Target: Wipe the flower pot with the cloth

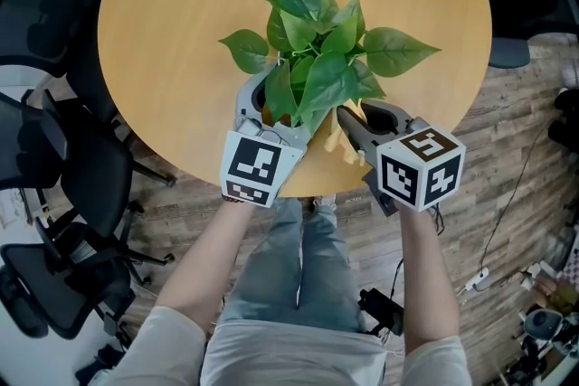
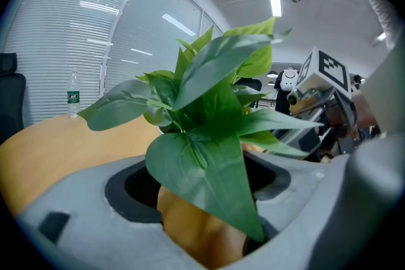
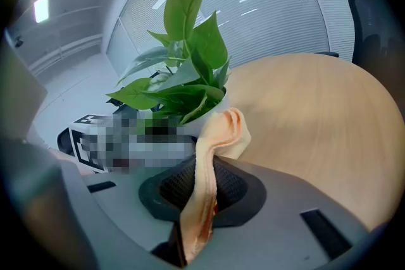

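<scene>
A leafy green plant (image 1: pixel 317 50) stands in its flower pot near the front edge of the round wooden table (image 1: pixel 181 23). In the head view the leaves hide most of the pot. My left gripper (image 1: pixel 271 104) has its jaws spread wide around the pot from the left and grips it. In the left gripper view, the orange-brown pot wall (image 2: pixel 190 224) fills the gap between the jaws. My right gripper (image 1: pixel 357 115) is shut on a peach cloth (image 1: pixel 339 145). The cloth (image 3: pixel 215 148) runs up between its pads to the pot's right side.
Black office chairs (image 1: pixel 54 158) crowd the floor left of the table, and another chair (image 3: pixel 373 3) stands beyond it. A water bottle (image 2: pixel 73 95) is on the far side of the tabletop. Cables and gear (image 1: pixel 534 312) lie on the wooden floor at the right.
</scene>
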A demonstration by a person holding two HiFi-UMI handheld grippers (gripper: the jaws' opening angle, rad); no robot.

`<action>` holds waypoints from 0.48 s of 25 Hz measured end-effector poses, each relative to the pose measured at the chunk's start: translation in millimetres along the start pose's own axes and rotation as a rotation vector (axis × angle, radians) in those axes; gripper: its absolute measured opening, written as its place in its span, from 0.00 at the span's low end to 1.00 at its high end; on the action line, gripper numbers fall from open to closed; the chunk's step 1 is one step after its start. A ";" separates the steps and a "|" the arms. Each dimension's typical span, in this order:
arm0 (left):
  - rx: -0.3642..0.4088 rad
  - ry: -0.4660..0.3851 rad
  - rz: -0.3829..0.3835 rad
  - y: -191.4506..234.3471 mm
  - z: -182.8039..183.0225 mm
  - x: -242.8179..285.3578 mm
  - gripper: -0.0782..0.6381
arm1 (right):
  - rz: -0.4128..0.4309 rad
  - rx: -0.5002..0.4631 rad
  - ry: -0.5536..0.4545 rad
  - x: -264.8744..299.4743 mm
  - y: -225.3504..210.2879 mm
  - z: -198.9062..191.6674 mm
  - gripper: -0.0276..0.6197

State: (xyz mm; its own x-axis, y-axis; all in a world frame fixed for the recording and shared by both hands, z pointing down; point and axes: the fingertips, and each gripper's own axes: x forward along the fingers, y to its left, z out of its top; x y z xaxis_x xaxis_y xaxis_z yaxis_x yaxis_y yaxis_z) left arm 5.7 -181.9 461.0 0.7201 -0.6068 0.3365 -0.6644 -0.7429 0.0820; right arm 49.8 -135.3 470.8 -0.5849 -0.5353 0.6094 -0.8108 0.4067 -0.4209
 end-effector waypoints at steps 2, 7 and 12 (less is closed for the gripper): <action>0.017 -0.006 -0.027 -0.1 0.3 -3.1 0.64 | -0.001 0.010 -0.007 -1.8 -2.1 0.6 0.14; 0.073 0.021 -0.101 9.9 -10.8 -16.8 0.65 | -0.006 0.009 -0.011 -4.6 -11.1 1.9 0.14; 0.130 0.039 -0.236 29.3 -9.4 -14.4 0.66 | -0.018 -0.003 -0.005 -4.1 -25.1 10.0 0.14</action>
State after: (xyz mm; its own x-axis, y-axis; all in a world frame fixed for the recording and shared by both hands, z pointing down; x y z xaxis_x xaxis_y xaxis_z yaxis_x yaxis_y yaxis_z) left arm -26.1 -192.2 467.4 0.8420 -0.4032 0.3583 -0.4460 -0.8940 0.0421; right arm 72.4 -150.6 472.1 -0.5705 -0.5465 0.6131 -0.8210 0.3994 -0.4080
